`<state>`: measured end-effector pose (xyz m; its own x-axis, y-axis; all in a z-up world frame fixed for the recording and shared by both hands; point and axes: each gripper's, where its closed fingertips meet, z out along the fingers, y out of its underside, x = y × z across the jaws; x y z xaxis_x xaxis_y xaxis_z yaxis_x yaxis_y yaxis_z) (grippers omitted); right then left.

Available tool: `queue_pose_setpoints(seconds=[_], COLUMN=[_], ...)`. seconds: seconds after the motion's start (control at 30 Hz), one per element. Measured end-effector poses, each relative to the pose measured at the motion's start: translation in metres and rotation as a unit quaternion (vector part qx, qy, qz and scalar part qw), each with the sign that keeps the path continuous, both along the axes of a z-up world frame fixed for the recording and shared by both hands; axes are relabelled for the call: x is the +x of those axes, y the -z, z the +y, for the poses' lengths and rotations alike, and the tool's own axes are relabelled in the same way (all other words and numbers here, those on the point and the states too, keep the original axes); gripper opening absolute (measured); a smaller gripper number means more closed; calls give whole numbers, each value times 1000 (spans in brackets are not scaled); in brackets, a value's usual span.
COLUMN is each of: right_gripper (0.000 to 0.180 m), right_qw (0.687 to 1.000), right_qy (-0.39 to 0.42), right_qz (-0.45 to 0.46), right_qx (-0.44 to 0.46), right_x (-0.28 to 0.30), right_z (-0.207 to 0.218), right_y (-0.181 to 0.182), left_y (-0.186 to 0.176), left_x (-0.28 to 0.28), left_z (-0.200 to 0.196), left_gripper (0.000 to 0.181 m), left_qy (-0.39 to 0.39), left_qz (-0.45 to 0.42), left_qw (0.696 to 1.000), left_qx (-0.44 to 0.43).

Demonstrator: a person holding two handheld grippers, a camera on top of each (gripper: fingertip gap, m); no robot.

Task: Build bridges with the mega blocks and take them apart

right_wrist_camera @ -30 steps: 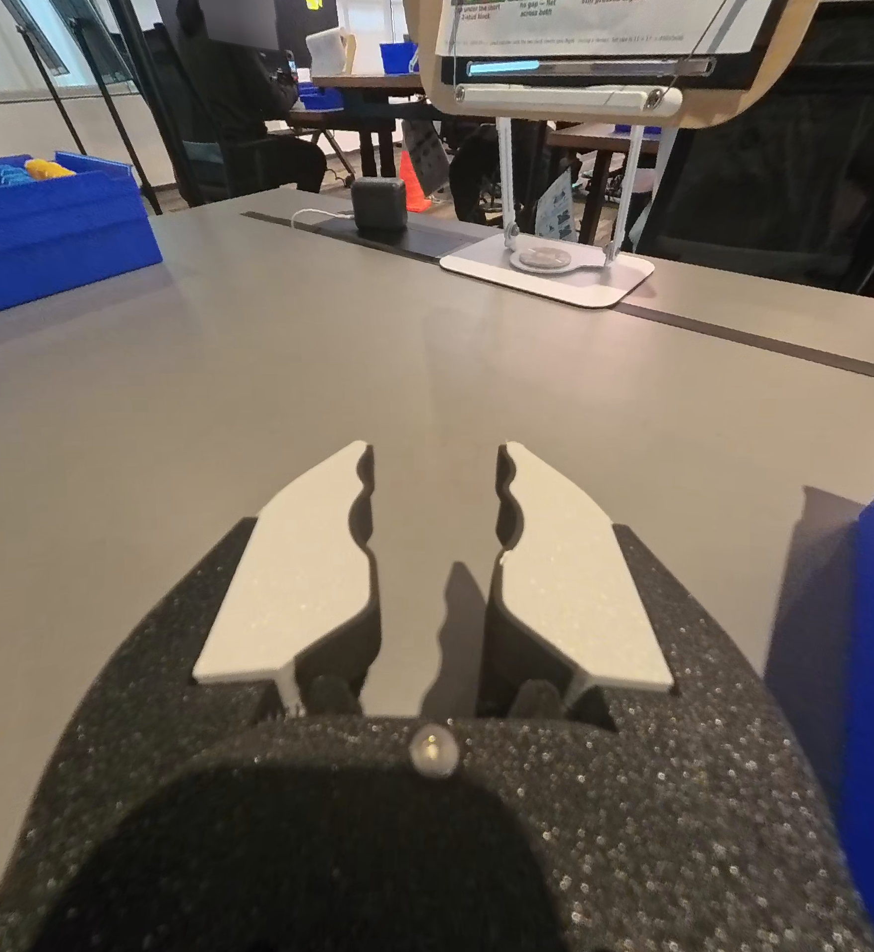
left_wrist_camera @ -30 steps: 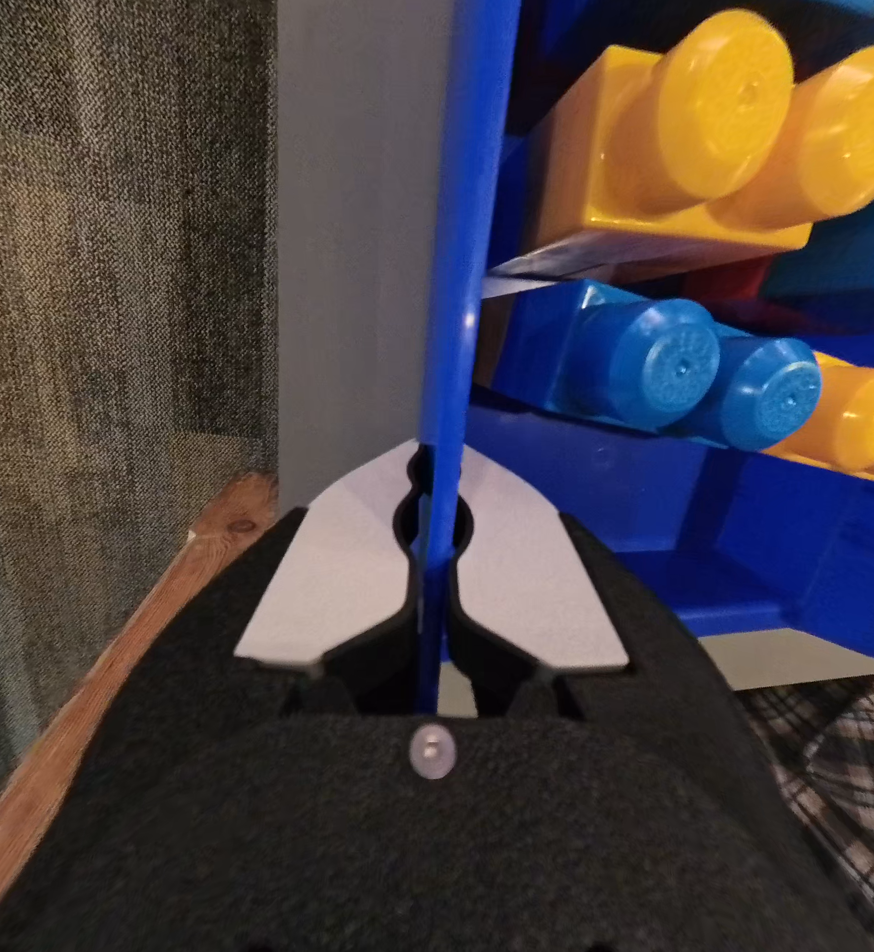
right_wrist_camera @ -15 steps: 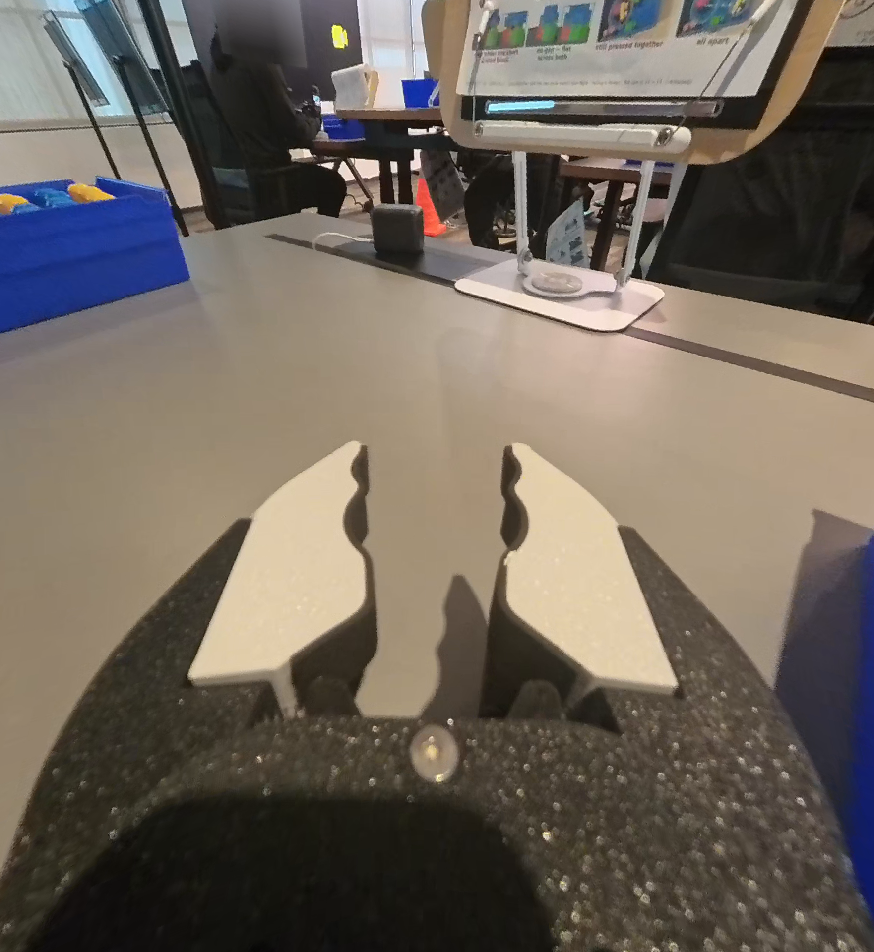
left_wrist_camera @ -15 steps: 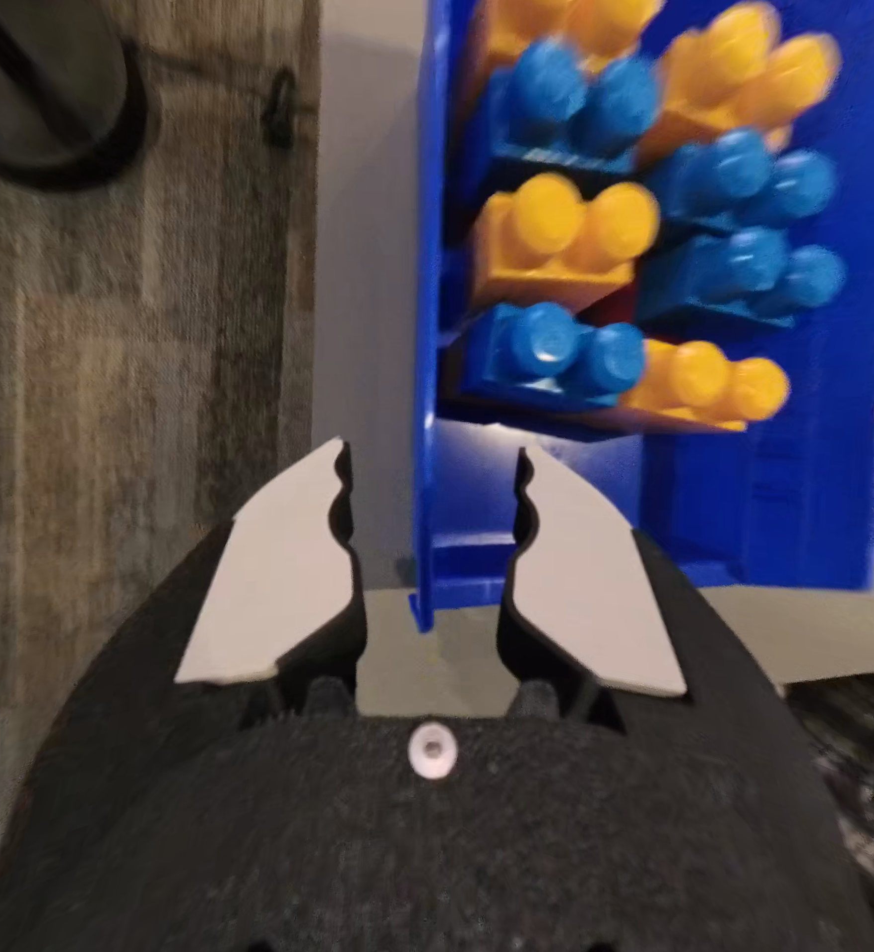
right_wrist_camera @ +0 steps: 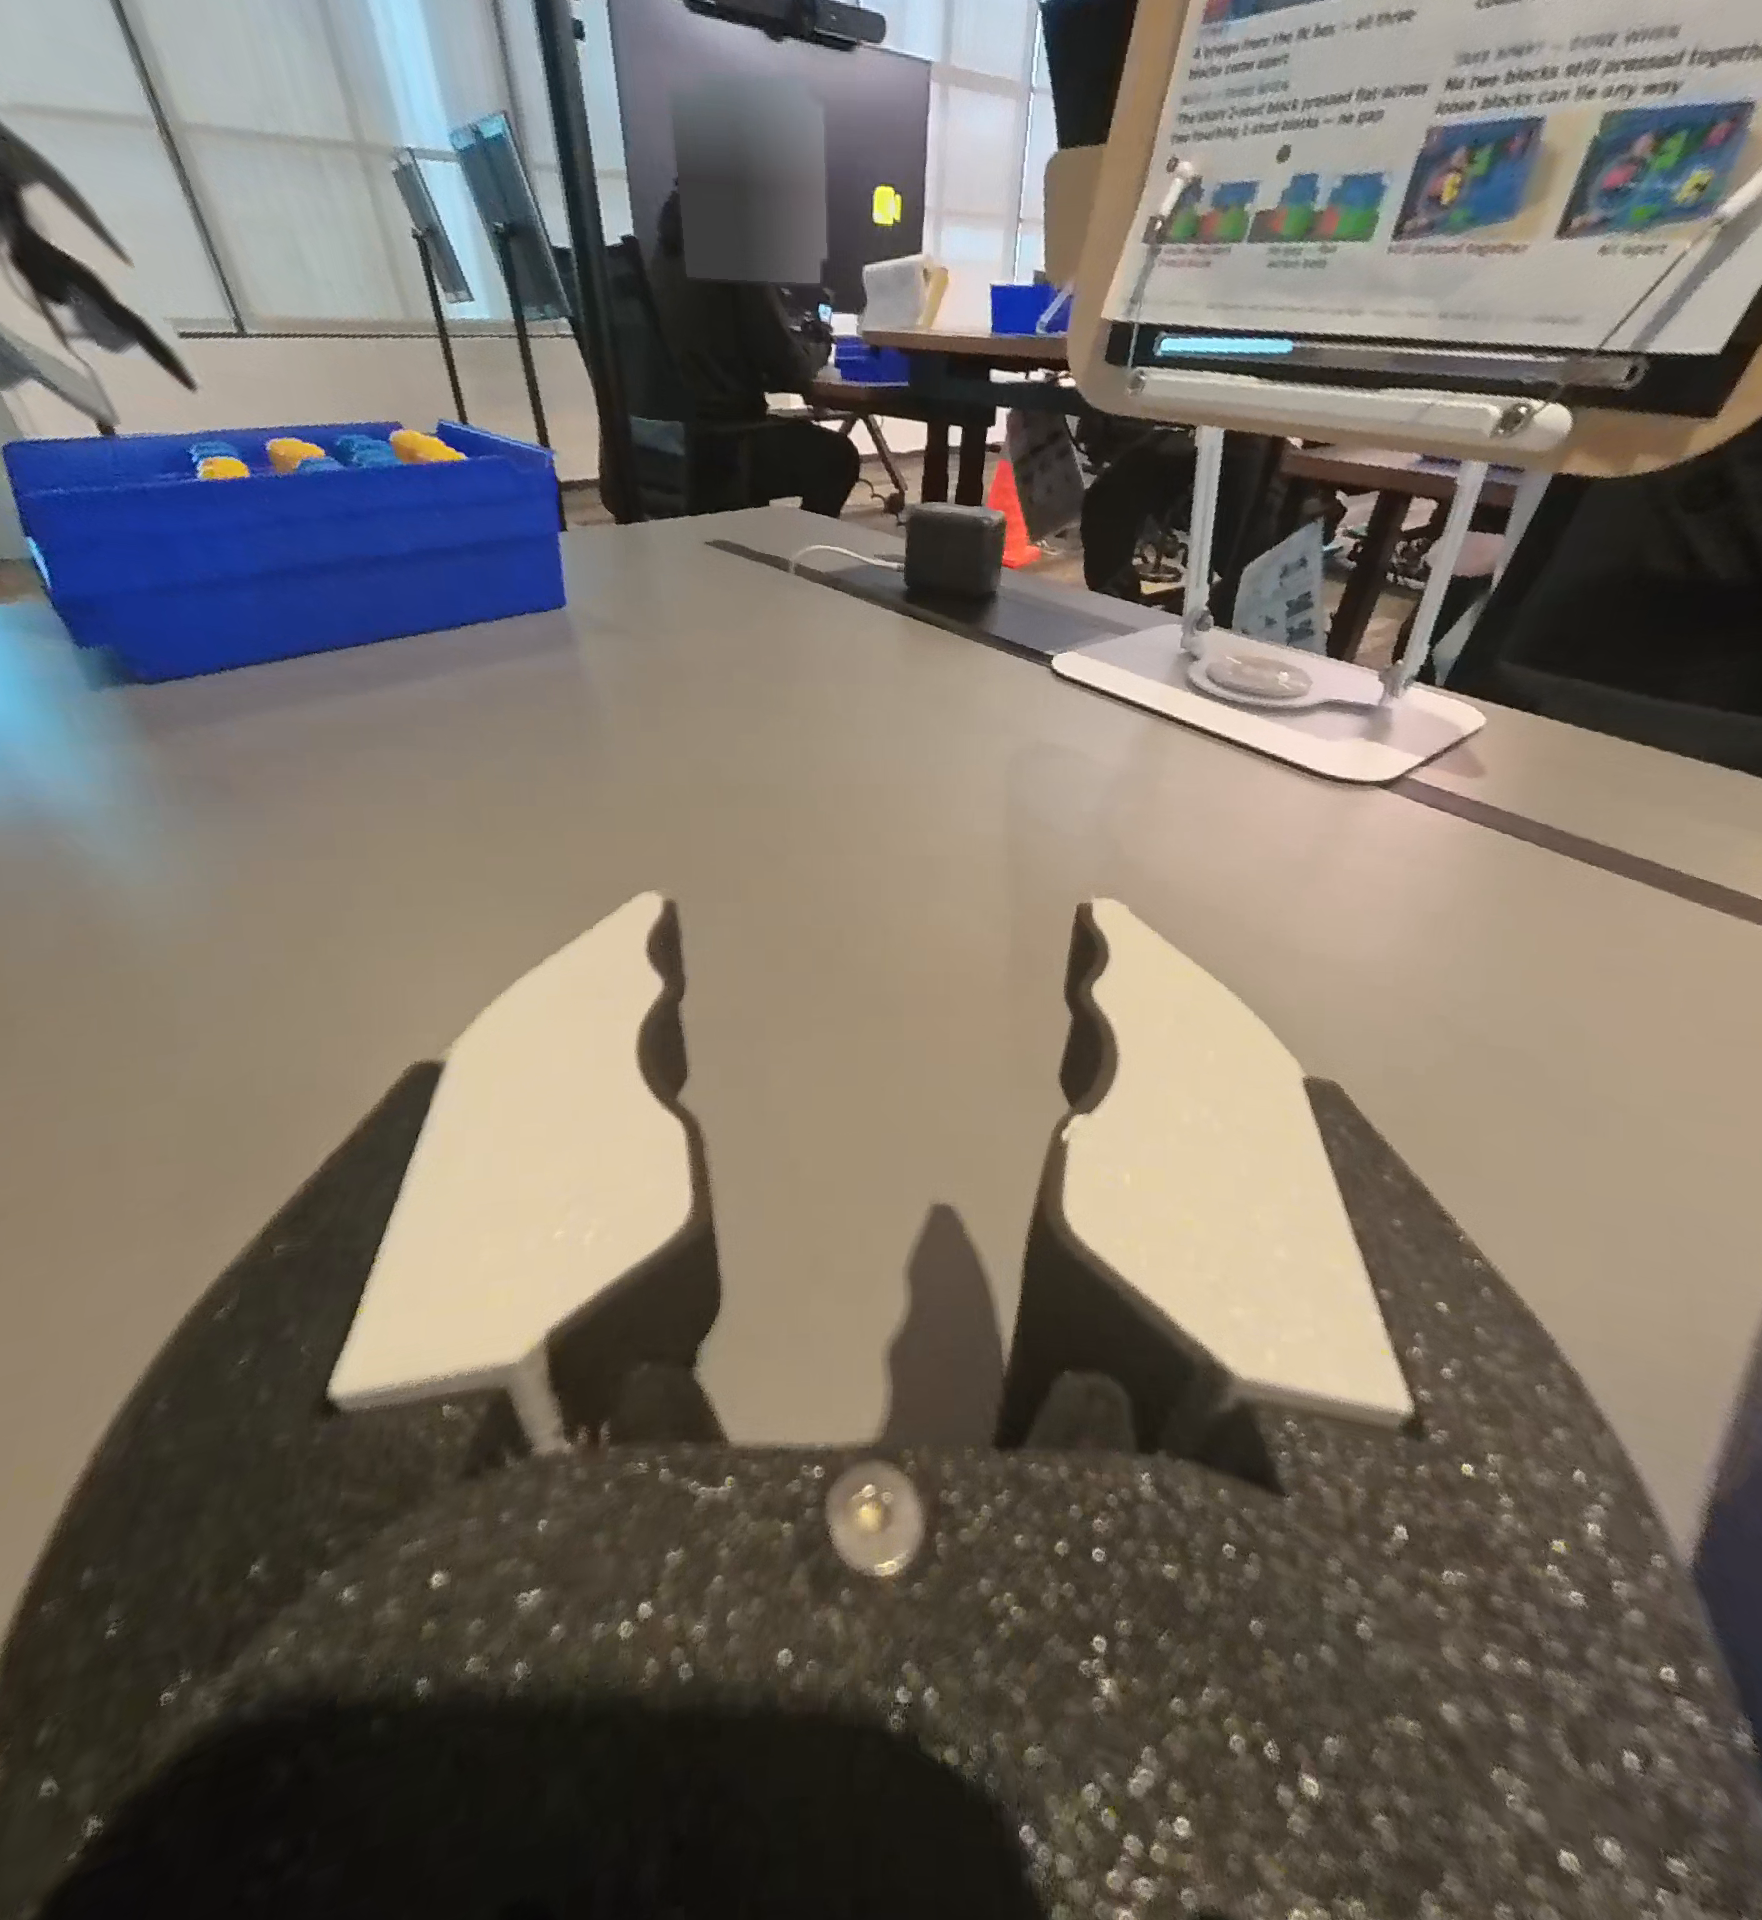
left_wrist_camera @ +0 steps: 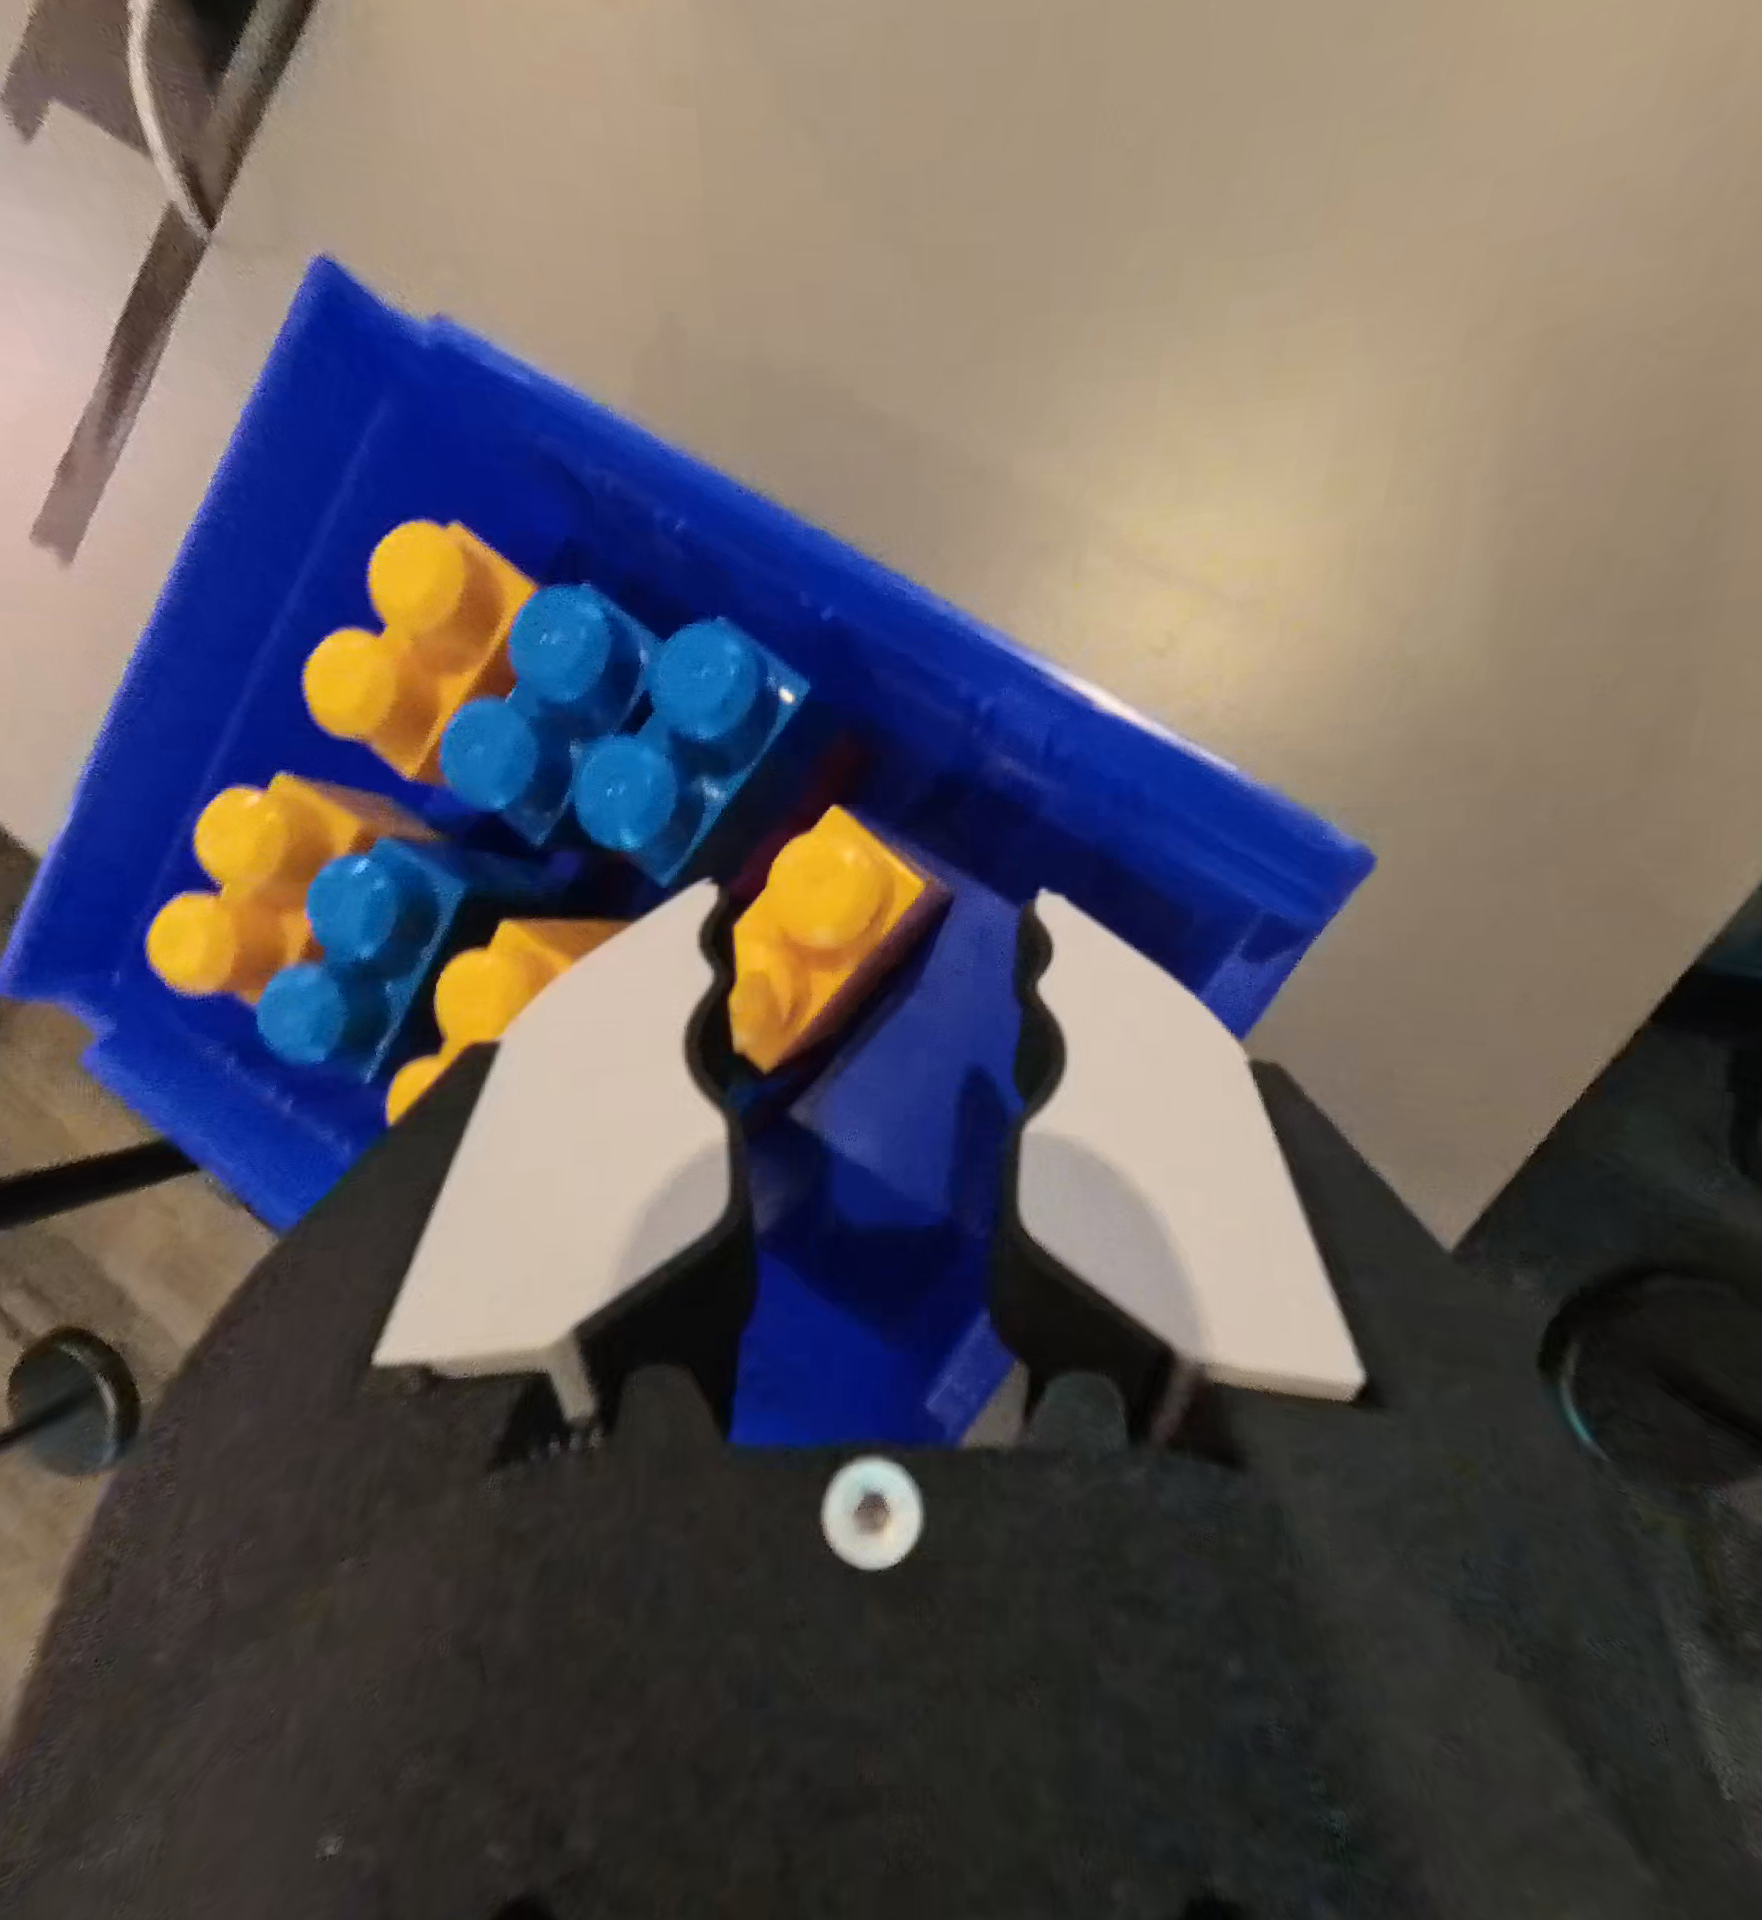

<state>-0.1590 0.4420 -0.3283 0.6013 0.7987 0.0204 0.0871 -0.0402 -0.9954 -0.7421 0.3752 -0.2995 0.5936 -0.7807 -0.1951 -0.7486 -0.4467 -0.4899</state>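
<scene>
Above the blue bin [left_wrist_camera: 960,665], the left gripper [left_wrist_camera: 872,935] hangs with fingers spread, empty, hiding part of a yellow mega block [left_wrist_camera: 825,935] at 12 o'clock. Blue mega blocks [left_wrist_camera: 638,727] sit blurred toward 11. Over bare grey table [right_wrist_camera: 856,831], the right gripper [right_wrist_camera: 877,914] is likewise spread and empty.

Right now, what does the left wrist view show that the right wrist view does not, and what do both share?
Only the left wrist view shows the bin's inside from above: yellow blocks and blue blocks standing studs up, one yellow block lying between the open fingers of the left hand-held gripper. Only the right wrist view shows the document stand, a small dark cube, a seated person and the open, empty right hand-held gripper. Both show the blue bin on the grey table.
</scene>
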Motion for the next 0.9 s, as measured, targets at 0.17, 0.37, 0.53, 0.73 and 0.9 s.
queue_pose_setpoints(seconds=[0.17,0.37,0.53,0.73,0.9], right_gripper=[71,72,72,72,71], right_qw=[1000,1000,1000,1000,1000], right_qy=[-3,-15,-22,-21,-21], right_qz=[-4,-6,-15,-11,-9], right_qx=[-3,-14,-13,-16,-16], right_x=[-1,-5,-9,-8,-7], right_z=[1,2,0,1,0], right_y=[3,7,10,10,9], left_y=[16,33,45,61,73], left_x=[-2,-21,-26,-32,-38], left_z=[5,5,13,16,18], left_gripper=[53,57,59,58,48], left_qy=[42,71,89,105,106], left_qz=[34,104,139,198,238], left_qw=[998,991,984,971,961], left_qx=[-29,-51,-61,-80,-93])
